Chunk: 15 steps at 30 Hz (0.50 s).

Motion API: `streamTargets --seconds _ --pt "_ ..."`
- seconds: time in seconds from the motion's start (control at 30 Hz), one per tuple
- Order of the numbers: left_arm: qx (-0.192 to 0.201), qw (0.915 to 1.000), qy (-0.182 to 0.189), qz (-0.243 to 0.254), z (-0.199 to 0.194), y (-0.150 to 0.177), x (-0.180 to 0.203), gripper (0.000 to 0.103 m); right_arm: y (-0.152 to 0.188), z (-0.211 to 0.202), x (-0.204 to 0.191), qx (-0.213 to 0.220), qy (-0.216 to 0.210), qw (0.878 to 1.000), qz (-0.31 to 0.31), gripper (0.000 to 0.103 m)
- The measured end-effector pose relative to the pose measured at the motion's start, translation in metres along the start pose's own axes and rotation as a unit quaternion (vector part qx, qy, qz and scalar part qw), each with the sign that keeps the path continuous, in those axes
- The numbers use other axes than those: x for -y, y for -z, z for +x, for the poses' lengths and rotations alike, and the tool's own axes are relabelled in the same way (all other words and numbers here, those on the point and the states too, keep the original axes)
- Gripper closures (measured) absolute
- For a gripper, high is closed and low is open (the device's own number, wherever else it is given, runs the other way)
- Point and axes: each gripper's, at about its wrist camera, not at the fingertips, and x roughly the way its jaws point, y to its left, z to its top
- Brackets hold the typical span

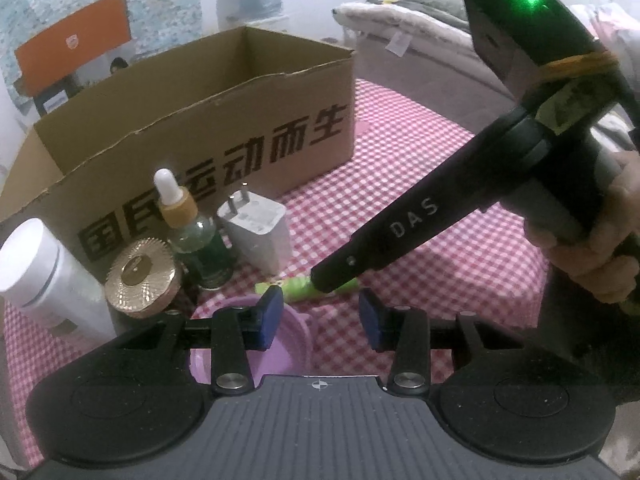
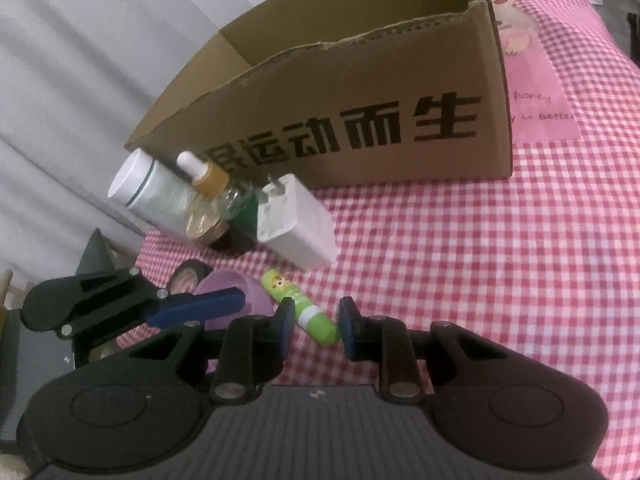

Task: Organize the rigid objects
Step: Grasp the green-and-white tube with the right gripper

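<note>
A green lip balm tube (image 2: 308, 314) lies on the pink checked cloth, slanted between my right gripper's (image 2: 316, 322) blue pads, and both pads touch it. In the left wrist view the right gripper's black tip (image 1: 332, 280) covers the tube (image 1: 296, 290). My left gripper (image 1: 320, 318) stands open just above a purple bowl (image 1: 240, 354); its left pad overlaps the bowl and its right pad is clear of the rim. Behind stand a white bottle (image 1: 36, 272), a gold-lidded jar (image 1: 140, 280), a green dropper bottle (image 1: 192, 232) and a white charger plug (image 1: 256, 232).
An open cardboard box (image 1: 200, 132) with black lettering stands behind the cluster. A hand (image 1: 592, 256) holds the right gripper. A small round dark-rimmed thing (image 2: 184, 276) lies beside the purple bowl (image 2: 236, 288). The cloth's left edge (image 2: 146, 240) drops off; bedding (image 1: 400, 24) lies beyond.
</note>
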Motion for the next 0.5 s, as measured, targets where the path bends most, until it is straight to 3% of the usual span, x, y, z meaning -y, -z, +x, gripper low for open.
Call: streamTargets --seconds 0.23,0.33,0.5 --pt "-0.016 0.9994 0.03 -0.003 -0.004 0.006 0.005 0.061 0.004 0.005 -0.012 -0.023 0.003 0.999 -0.034 0.077" --pt "-0.021 0.999 0.04 -0.006 -0.004 0.007 0.008 0.061 0.006 0.006 -0.017 -0.028 0.015 0.998 -0.049 0.086" --pt "-0.026 0.9982 0.054 -0.011 -0.003 0.005 0.012 0.061 0.015 -0.001 -0.007 -0.021 0.018 0.999 -0.02 0.088"
